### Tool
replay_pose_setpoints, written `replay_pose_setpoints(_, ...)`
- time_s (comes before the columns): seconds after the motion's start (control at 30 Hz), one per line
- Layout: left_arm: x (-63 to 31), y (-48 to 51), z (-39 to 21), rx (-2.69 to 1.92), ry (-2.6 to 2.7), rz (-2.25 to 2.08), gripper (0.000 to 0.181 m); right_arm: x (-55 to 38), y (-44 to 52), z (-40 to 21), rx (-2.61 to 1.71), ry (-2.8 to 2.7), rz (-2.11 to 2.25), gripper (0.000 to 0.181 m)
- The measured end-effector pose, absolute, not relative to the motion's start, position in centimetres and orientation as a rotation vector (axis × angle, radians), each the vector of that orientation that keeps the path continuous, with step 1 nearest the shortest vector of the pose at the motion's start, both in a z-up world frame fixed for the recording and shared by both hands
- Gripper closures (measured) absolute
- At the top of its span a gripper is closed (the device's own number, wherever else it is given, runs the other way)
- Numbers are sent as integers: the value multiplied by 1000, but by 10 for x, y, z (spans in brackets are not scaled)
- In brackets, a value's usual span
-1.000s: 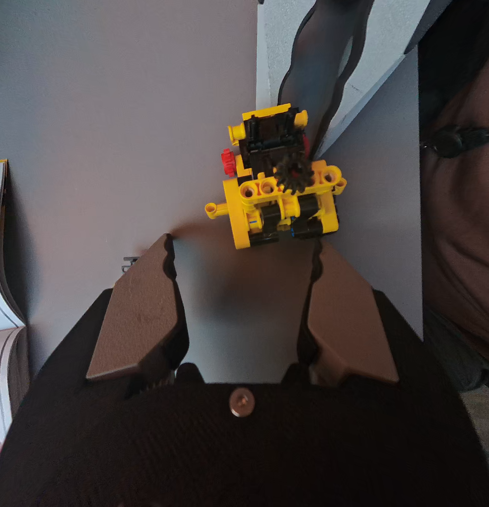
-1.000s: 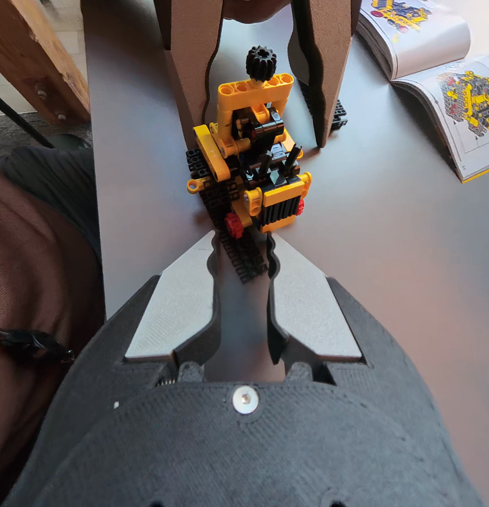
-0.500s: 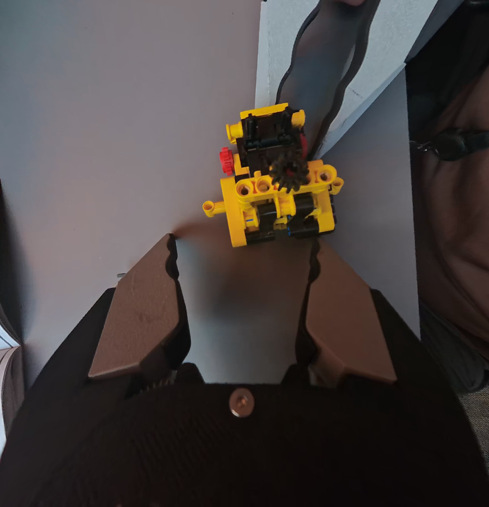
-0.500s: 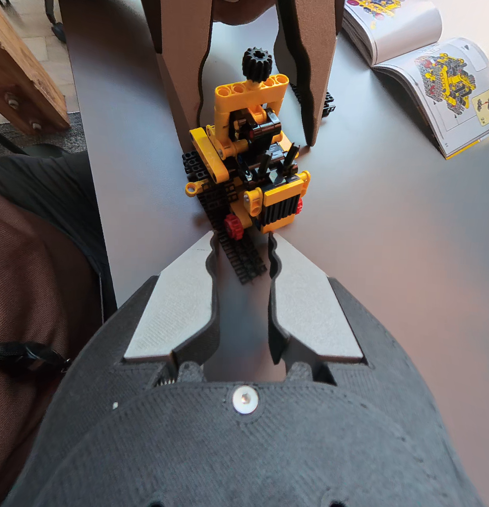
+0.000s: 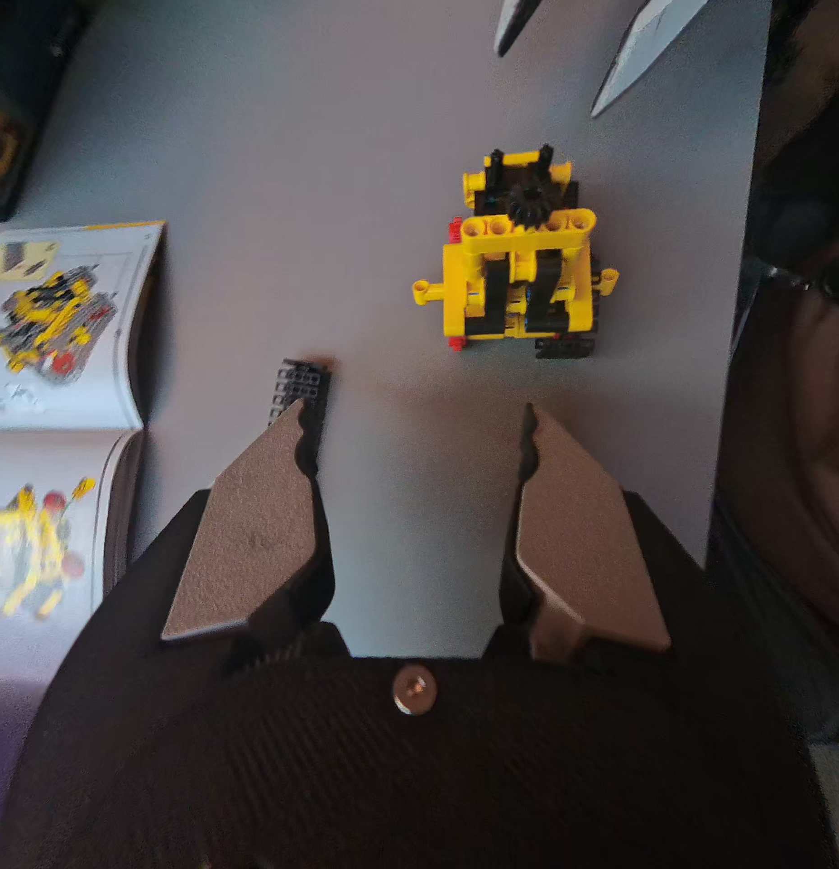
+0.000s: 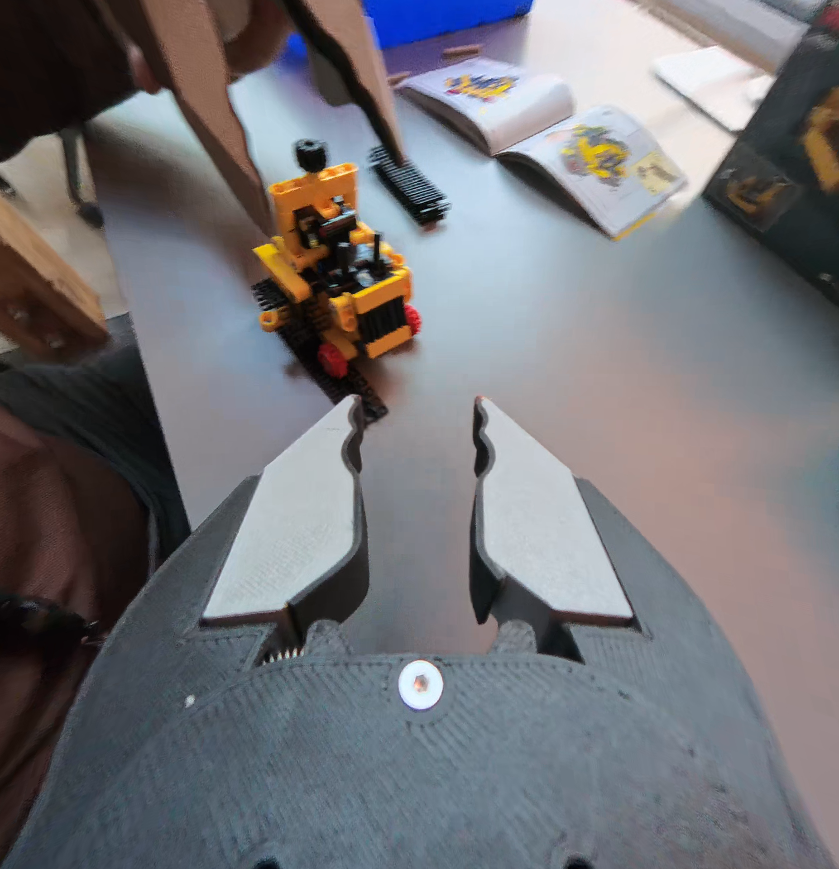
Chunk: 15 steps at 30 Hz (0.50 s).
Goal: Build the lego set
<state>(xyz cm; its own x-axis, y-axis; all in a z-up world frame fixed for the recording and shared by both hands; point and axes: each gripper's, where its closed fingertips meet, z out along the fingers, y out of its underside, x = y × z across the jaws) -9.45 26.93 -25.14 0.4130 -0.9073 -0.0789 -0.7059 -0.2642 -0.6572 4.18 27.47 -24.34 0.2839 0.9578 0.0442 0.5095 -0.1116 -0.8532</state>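
A yellow and black lego bulldozer (image 5: 518, 263) with a black gear on top stands on the grey table (image 5: 290, 164); it also shows in the right wrist view (image 6: 337, 277), resting on a black track strip (image 6: 347, 381). A second black track strip (image 5: 300, 390) lies loose by my left gripper's left fingertip, and shows in the right wrist view (image 6: 410, 188). My left gripper (image 5: 415, 411) is open and empty, short of the bulldozer. My right gripper (image 6: 415, 404) is open and empty, in front of the bulldozer, its left fingertip near the track end.
An open instruction booklet (image 5: 55, 329) lies at the left, seen also in the right wrist view (image 6: 563, 150). A dark box (image 6: 798, 155) stands at the far right, a blue bin (image 6: 445, 19) at the back. The table edge (image 5: 737, 329) and a person's clothing are close on one side.
Both grippers have pulled back from the bulldozer. My right gripper has opened wider. The loose track strip now shows by my left fingertip.
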Motion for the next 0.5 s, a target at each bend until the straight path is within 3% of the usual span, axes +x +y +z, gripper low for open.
replay_pose_setpoints(0.13, -103, 245, -215, -1995, 1024, -599, 95, 77, 299, -228, -1704, -1148, 543, 128)
replay_pose_setpoints(0.23, -92, 216, -206, -1911, 887, -751, 85, 84, 295, -206, -1602, -1017, 558, 131)
replay_pose_setpoints(0.37, -93, 210, -198, -1773, 651, -775, 99, 74, 298, -192, -1467, -1018, 532, 139)
replay_pose_setpoints(0.5, -106, 203, -162, -1518, 617, -864, 110, 55, 294, -207, -1518, -1158, 615, 131)
